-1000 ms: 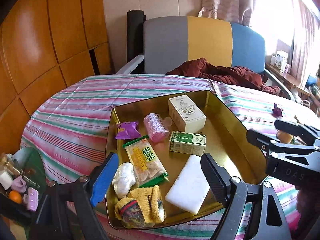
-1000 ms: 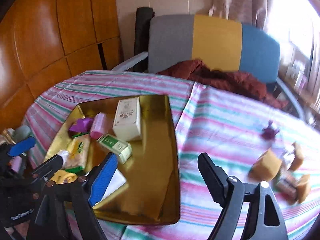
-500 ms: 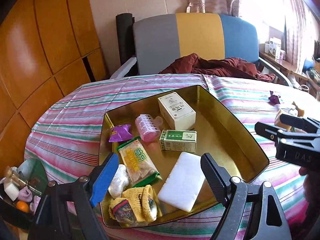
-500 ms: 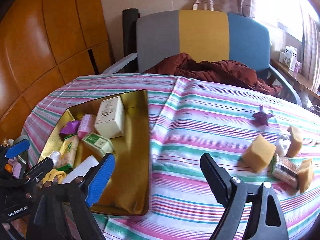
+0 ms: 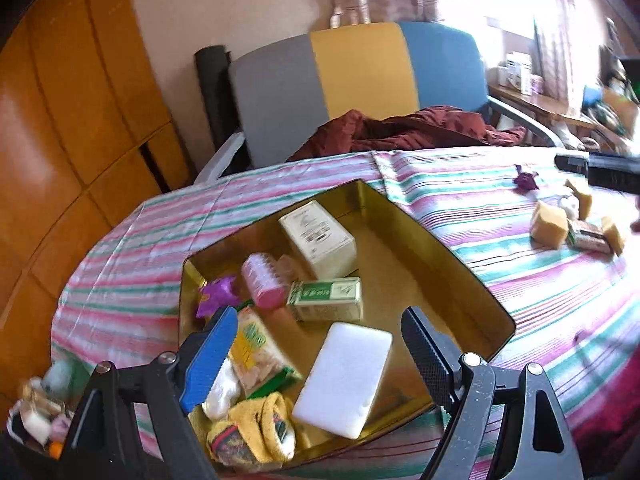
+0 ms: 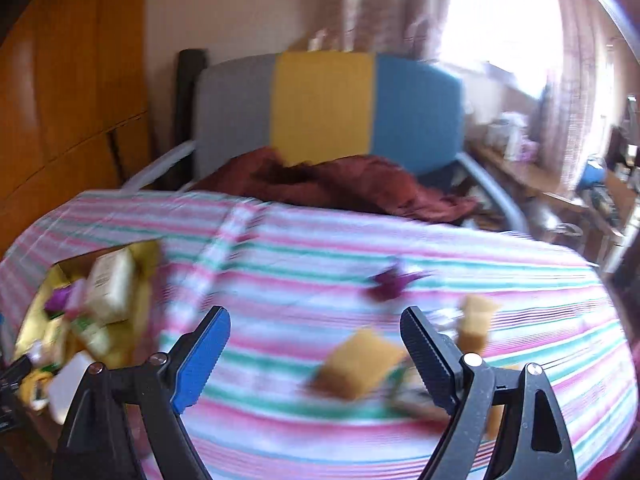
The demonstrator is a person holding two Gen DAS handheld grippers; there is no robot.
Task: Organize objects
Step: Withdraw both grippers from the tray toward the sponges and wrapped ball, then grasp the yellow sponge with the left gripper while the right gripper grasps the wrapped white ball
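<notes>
We count eight items already in gold metal tray point(image 5: 460, 268). Yellow sponge cubes point(image 6: 356, 364), purple wrapper point(image 6: 390, 282) remain on striped surface point(image 6: 500, 280). Our left gripper point(image 5: 320, 364) and right gripper point(image 6: 316, 360) jaws apart, empty.

bare striped cloth point(image 6: 304, 280), gold tray point(image 5: 472, 280) half free
</notes>
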